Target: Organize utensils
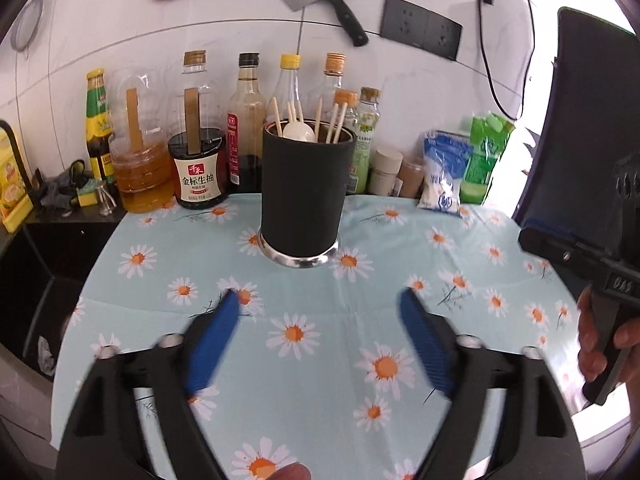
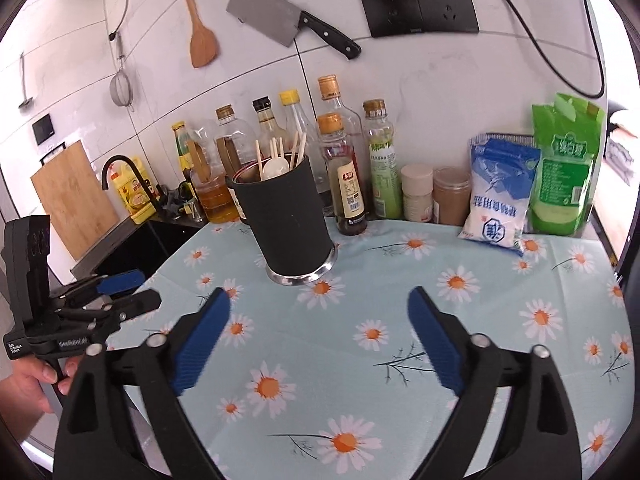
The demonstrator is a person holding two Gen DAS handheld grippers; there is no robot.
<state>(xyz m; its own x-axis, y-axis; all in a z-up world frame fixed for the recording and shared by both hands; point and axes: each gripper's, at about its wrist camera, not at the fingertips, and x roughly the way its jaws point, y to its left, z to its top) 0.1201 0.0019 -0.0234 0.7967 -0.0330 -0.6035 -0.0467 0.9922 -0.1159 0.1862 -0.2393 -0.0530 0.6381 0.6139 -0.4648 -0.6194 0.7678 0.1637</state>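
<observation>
A black utensil holder point(image 1: 303, 196) with a steel base stands on the daisy tablecloth point(image 1: 320, 360). It holds several wooden chopsticks point(image 1: 336, 122) and a white spoon point(image 1: 299, 132). It also shows in the right wrist view point(image 2: 289, 226), with its chopsticks point(image 2: 298, 150) and spoon point(image 2: 275, 168). My left gripper point(image 1: 322, 300) is open and empty, over the cloth in front of the holder. My right gripper point(image 2: 318, 300) is open and empty, in front of the holder and to its right. The left gripper also shows at the left of the right wrist view point(image 2: 132, 292).
Sauce and oil bottles point(image 2: 344, 172) line the wall behind the holder. A blue bag point(image 2: 498, 196) and a green bag point(image 2: 564, 168) stand at the back right. A cleaver point(image 2: 288, 20) and wooden spatula point(image 2: 202, 40) hang on the wall. A sink with a black faucet point(image 2: 124, 172) lies left.
</observation>
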